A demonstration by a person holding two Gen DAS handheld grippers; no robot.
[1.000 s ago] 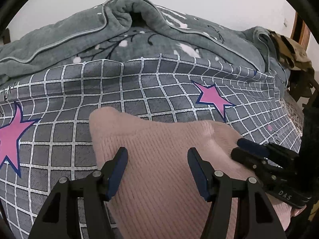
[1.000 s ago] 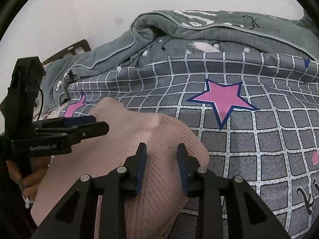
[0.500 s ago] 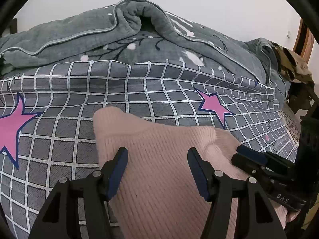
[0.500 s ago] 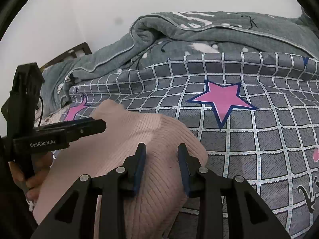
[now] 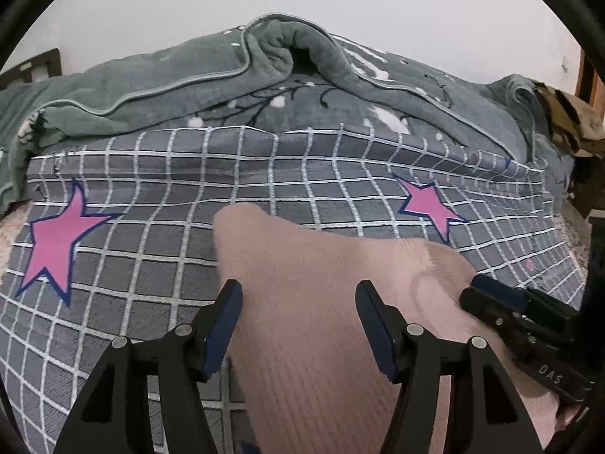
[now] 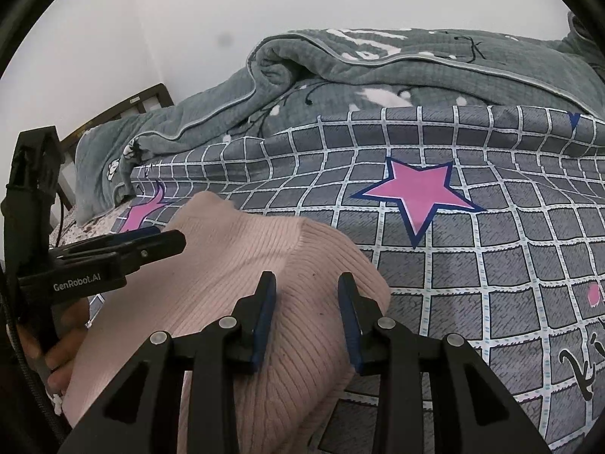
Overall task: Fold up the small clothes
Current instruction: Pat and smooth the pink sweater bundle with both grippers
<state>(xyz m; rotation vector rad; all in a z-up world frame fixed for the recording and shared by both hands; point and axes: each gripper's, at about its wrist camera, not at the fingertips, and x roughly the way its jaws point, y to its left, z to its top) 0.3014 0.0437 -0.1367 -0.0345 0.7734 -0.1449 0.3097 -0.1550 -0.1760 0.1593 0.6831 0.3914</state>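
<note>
On the bed, left gripper [image 5: 298, 319]: fingers wide apart, holding nothing, hovering over the pink sweater [image 5: 325, 302], same as a second ago. Sweater lies folded on the checked star blanket [image 5: 159, 257], unchanged. Right gripper [image 6: 307, 316]: fingers now spread a bit wider than before, gripping nothing, over the sweater's right edge.

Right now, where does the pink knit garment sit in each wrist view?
Left wrist: pink knit garment fills the lower centre, between the left claw fingers.
Right wrist: lower left to centre, under the right claw.
Shared landmark: the pink star on the checked cover.
</note>
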